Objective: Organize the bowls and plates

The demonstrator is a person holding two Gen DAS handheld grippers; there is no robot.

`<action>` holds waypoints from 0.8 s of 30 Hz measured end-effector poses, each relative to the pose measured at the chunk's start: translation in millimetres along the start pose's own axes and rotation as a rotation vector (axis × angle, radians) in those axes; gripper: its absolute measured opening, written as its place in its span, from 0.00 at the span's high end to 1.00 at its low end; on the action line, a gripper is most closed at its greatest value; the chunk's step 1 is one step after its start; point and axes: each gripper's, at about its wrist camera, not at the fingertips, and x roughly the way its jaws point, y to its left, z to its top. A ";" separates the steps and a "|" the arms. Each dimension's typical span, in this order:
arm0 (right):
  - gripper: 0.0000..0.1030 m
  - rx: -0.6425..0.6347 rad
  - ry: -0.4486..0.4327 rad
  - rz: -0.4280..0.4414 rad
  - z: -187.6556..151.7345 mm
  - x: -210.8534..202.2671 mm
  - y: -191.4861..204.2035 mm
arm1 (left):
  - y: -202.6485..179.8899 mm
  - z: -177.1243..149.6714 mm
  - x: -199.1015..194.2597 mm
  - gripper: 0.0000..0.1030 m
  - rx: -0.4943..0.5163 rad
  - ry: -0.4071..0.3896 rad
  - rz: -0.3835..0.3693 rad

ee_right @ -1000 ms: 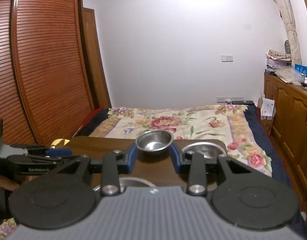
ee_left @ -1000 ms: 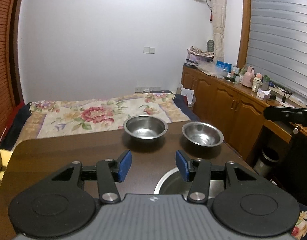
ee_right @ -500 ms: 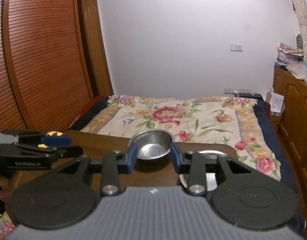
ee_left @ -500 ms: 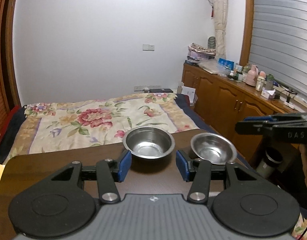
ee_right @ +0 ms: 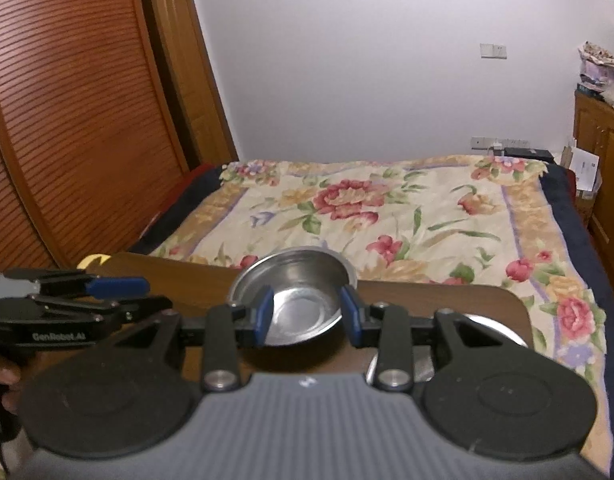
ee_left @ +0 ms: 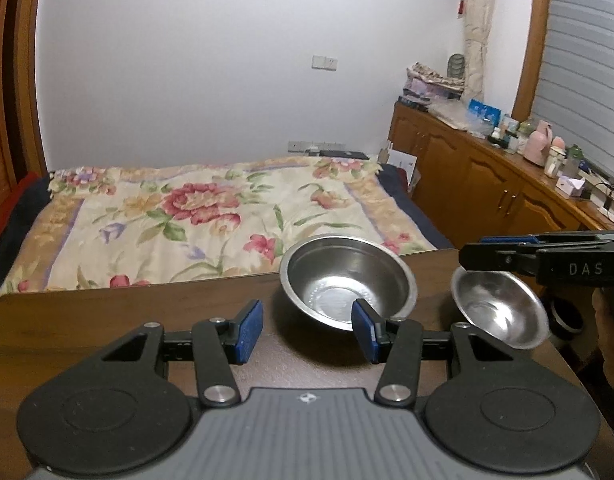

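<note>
Two steel bowls stand on the dark wooden table (ee_left: 107, 320). The larger bowl (ee_left: 347, 284) sits near the far edge, the smaller bowl (ee_left: 499, 308) to its right by the table's right edge. My left gripper (ee_left: 307, 334) is open and empty, just short of the larger bowl, its right pad in front of the near rim. My right gripper (ee_left: 473, 254), seen from the side, hovers over the smaller bowl's far rim. In the right wrist view, the right gripper (ee_right: 307, 316) is open, framing the larger bowl (ee_right: 295, 300) beyond it. The smaller bowl (ee_right: 495, 332) is half hidden under its right finger.
A bed with a flowered cover (ee_left: 195, 208) lies just past the table's far edge. Wooden cabinets (ee_left: 487, 184) with bottles on top run along the right, with a bin (ee_left: 565, 320) below the table corner. A slatted wardrobe (ee_right: 67, 120) stands left. The left gripper (ee_right: 151, 294) shows at left.
Both grippers have moved forward and lower toward the bowls, which now look larger and closer. The steel dish at the table's near edge has dropped out of the left wrist view.
</note>
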 end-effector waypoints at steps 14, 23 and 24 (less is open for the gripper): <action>0.63 0.007 0.074 -0.031 4.6 43.8 -10.8 | 2.9 7.8 54.4 0.50 -0.042 0.039 -0.031; 0.63 0.034 0.122 -0.037 1.6 57.9 -15.0 | 11.5 8.6 69.8 0.50 -0.089 0.069 -0.036; 0.63 0.034 0.125 -0.035 1.9 58.7 -14.8 | 12.1 9.5 71.0 0.51 -0.089 0.069 -0.035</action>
